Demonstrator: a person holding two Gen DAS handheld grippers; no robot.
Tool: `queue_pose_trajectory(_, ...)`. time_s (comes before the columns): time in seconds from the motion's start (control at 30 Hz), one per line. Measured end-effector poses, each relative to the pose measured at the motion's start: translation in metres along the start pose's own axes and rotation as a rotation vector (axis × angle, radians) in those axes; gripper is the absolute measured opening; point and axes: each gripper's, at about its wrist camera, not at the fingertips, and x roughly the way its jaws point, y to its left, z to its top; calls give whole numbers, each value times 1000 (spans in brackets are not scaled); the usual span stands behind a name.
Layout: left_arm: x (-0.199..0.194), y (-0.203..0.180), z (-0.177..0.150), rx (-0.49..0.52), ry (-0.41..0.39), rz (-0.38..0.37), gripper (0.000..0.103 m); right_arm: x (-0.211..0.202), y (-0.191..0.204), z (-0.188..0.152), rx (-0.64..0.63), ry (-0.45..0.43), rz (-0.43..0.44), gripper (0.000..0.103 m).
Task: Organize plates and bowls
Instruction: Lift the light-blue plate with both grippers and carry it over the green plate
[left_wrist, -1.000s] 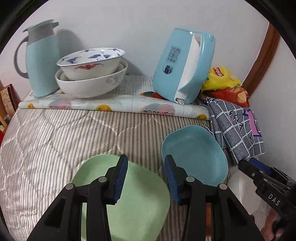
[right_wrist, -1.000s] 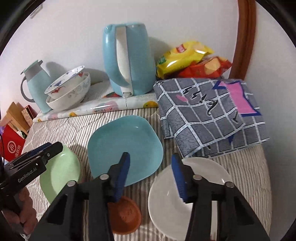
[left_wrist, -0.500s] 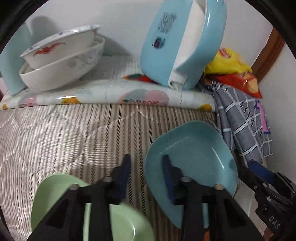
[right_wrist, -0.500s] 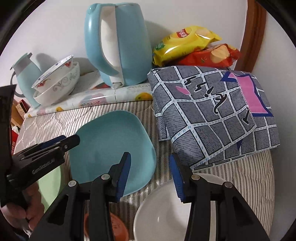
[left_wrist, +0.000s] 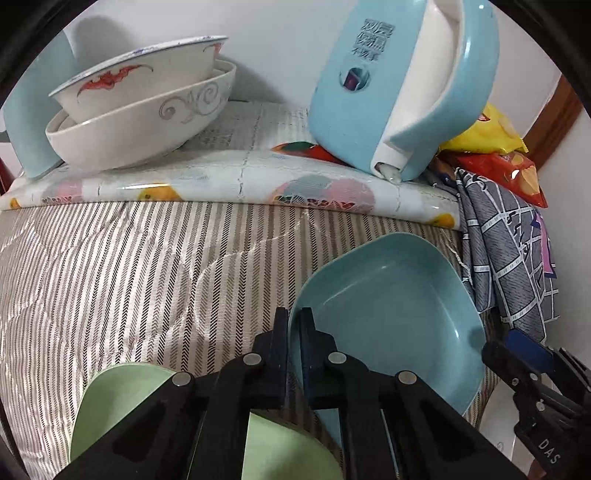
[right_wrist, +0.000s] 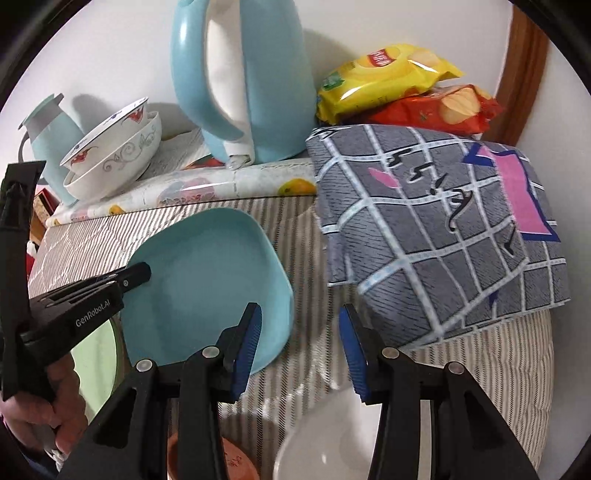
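My left gripper (left_wrist: 294, 325) is shut on the near left rim of the blue plate (left_wrist: 391, 314), which is tilted up off the striped cloth; the plate also shows in the right wrist view (right_wrist: 207, 284). A green plate (left_wrist: 122, 402) lies below the left gripper. My right gripper (right_wrist: 301, 339) is open and empty, just right of the blue plate and above a white plate (right_wrist: 325, 443). A small brown dish (right_wrist: 236, 461) sits at the bottom. Two stacked white bowls (left_wrist: 144, 114) stand at the back left.
A blue kettle (left_wrist: 399, 85) and a blue jug (right_wrist: 51, 136) stand on a patterned mat (left_wrist: 236, 181) at the back. A folded checked cloth (right_wrist: 436, 229) and snack bags (right_wrist: 399, 92) lie at the right. The wall is close behind.
My left gripper moved right from the green plate, closed on the blue plate's rim and tilted it up. My right gripper moved forward and stayed open.
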Motion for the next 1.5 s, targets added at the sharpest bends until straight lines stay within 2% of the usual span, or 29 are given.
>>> queue_pose_trajectory(0.07,1,1,1,-2,3,-1,9,5,4,1,-6,9,-11,44)
queue_pose_trajectory(0.17,4,1,3,5,2,19,21,13,9,3,-16,27,-24,44)
queue_pose_trajectory(0.33,15,-5,8,22,-3,23,22,25,13,6,-37,59,-52,36)
queue_pose_trajectory(0.37,15,-6,8,30,-12,25,22,27,14,6,-45,60,-63,33)
queue_pose_trajectory(0.43,15,-10,7,48,-27,15,13,29,14,7,-56,54,-81,17)
queue_pose_trajectory(0.47,14,-11,7,49,-36,6,12,30,14,7,-50,58,-58,7)
queue_pose_trajectory(0.5,11,-12,7,49,-48,1,11,31,14,7,-43,59,-49,5)
queue_pose_trajectory(0.6,5,-14,8,55,-61,-28,9,28,10,7,-26,27,-69,5)
queue_pose_trajectory(0.7,-8,-15,8,52,-80,-45,9,19,2,6,5,6,-37,5)
queue_pose_trajectory(0.97,-46,-19,5,49,-131,-78,9,-30,3,4,15,-88,-43,4)
queue_pose_trajectory(1.5,-122,-21,-39,59,-195,-103,9,-109,9,-40,43,-178,-41,4)
